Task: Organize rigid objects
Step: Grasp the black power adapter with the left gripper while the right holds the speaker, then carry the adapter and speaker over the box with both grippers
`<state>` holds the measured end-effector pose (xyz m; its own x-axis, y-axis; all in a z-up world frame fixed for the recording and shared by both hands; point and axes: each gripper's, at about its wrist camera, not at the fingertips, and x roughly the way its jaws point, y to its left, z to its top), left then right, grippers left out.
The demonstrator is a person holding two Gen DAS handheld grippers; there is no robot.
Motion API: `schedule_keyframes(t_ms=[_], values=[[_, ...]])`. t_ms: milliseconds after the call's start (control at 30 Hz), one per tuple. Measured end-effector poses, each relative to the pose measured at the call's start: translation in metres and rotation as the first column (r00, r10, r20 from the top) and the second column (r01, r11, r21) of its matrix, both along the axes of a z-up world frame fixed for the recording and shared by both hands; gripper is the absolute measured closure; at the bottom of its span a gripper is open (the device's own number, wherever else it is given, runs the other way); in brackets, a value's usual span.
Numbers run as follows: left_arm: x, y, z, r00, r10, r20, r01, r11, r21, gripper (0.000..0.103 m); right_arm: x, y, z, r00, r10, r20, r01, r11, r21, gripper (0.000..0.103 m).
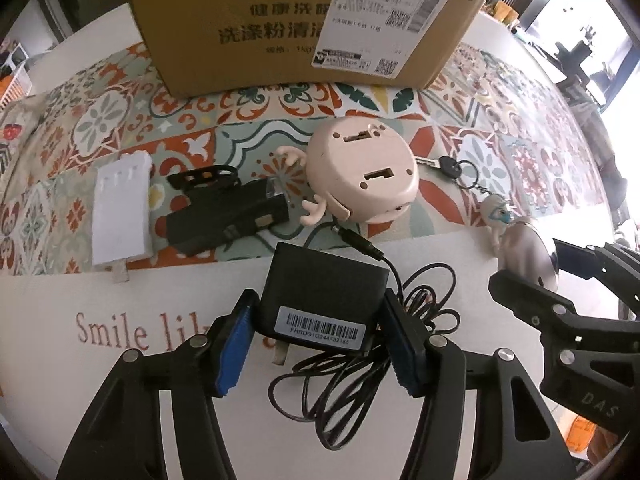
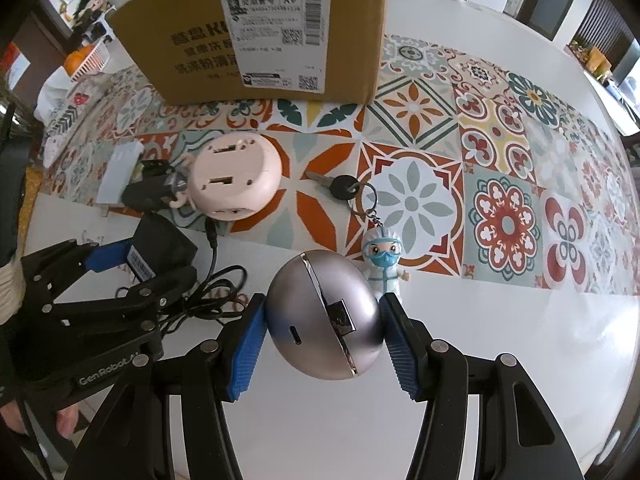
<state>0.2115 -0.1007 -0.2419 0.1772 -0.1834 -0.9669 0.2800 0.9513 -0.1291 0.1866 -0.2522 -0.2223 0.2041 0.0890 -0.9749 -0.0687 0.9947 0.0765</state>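
On the table before the cardboard box (image 1: 304, 20), the left gripper (image 1: 320, 344) is clamping the black charger (image 1: 324, 296), the right gripper (image 2: 324, 336) the silver case (image 2: 320, 312); lifting straight should spare the trailing cable (image 1: 420, 304).

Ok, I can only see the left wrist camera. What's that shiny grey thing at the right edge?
Observer: A silver egg-shaped case. The right hand-held gripper has it squeezed between its blue pads.
Child: Does it open?
Observer: I can't say, but a seam runs across it, with a square clasp in the middle. Your view hides both.
Child: And the little doll next to it?
Observer: It's a keychain figure in a white suit and blue mask, giving a thumbs-up. It is just behind the case.
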Motion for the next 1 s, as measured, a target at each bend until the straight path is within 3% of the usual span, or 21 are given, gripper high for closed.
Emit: schedule_keyframes(t_ms=[467,800,1000], values=[[-0.013,0.020,0.073,0.984,0.031,0.174,-0.028,0.999,-0.021,0.044,-0.016,0.018,0.060,0.990,0.016,0.143,-0.019,1.000,0.021,0.046],[0.000,0.026,0.123,0.949,0.047,0.310,-0.037,0.999,-0.038,0.043,-0.004,0.023,0.109,0.954,0.002,0.299,-0.012,0.999,0.031,0.046],[0.012,0.029,0.157,0.916,0.062,0.397,-0.046,0.998,-0.051,0.044,0.006,0.027,0.138,0.922,-0.010,0.386,-0.005,0.999,0.036,0.046]])
